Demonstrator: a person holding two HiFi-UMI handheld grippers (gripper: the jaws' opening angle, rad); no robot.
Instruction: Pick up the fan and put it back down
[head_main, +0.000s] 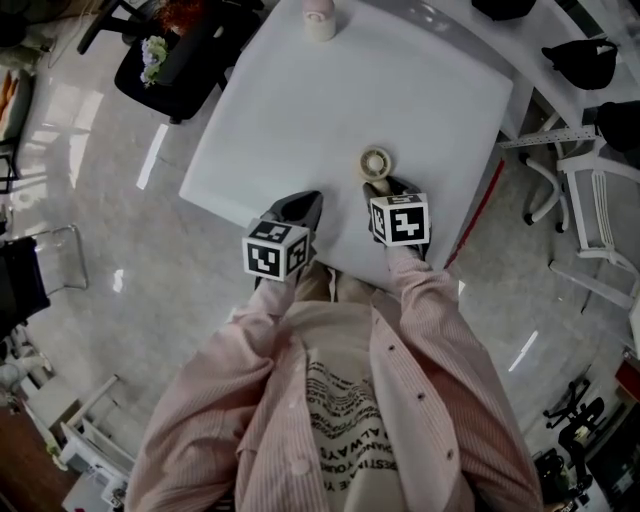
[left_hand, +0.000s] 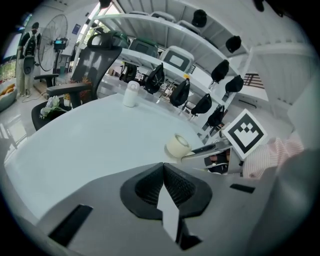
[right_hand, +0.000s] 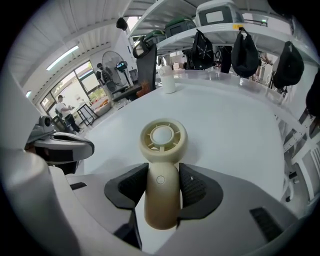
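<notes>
**Gripping the fan by its handle at the bench's near edge**

Holds the right tongs (right_hand: 162, 186) partly open around the fan (right_hand: 163, 139), ribbed black pads (right_hand: 127, 185) pressing both sides of its handle. Has the left tongs (left_hand: 163, 169) fully closed, tips together on nothing, beside the right pair at the bench's (head_main: 400, 90) near edge. Places the fan close to that edge, handle between the pads, head beyond their tips; cannot tell whether resting or lifted. Smooth cream plastic: rounded stalk with small round button, spoked ring head. Plain white bench top.
</notes>
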